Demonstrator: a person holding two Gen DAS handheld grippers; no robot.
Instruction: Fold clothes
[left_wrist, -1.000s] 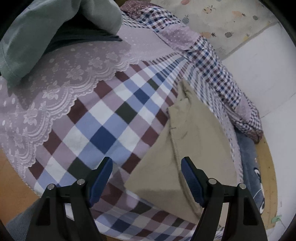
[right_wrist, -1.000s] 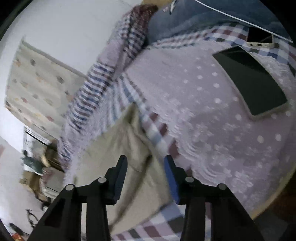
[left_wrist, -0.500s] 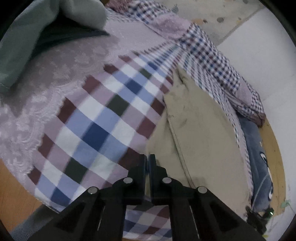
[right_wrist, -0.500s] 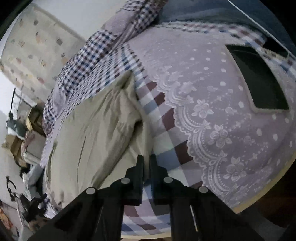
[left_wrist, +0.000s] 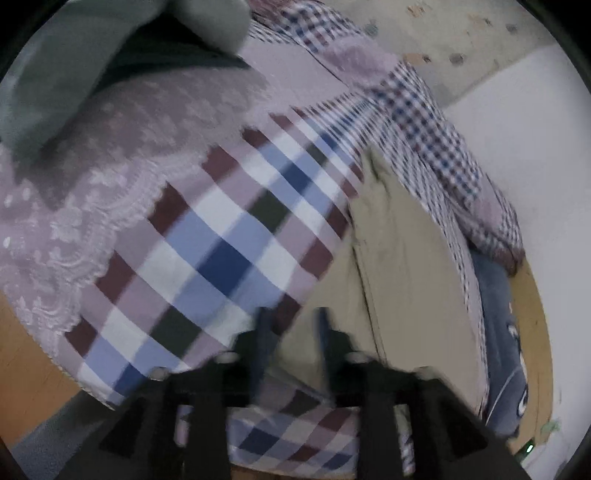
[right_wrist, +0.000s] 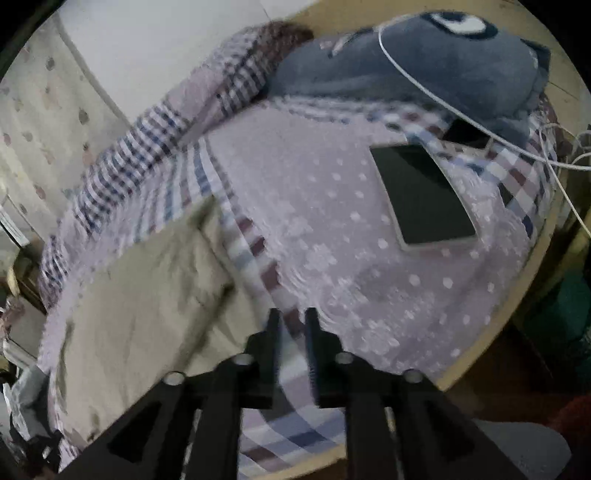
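Left wrist view shows the khaki garment (left_wrist: 402, 280) lying flat on the bed's checked bedspread (left_wrist: 221, 251), its long axis running from the near bed edge away toward the wall, narrowing to a point at the far end. A seam runs along that same line. The left tongs (left_wrist: 291, 332) sit at the garment's near left corner with a clear gap between the fingers; the corner cloth shows in that gap, but the blur leaves me unable to say whether anything is pinched, and they look released to me.

From the right wrist view the same garment (right_wrist: 147, 295) lies left of the right tongs (right_wrist: 291, 332), which stand parted a little over the bedspread just beside the garment's right edge, holding nothing that I can see.

Taking the garment as the landmark: a phone (right_wrist: 421, 195) lies well off to its right on the lace panel, with a white cable (right_wrist: 443, 99) beyond it, and a grey-green garment (left_wrist: 55, 74) is heaped far to its left.

Risks as I judge them: the tongs could nip the bedspread along with the khaki cloth, since both lie flush; only one layer might be caught, skewing a fold; and a wide sweep to the right could drag the phone or cable.
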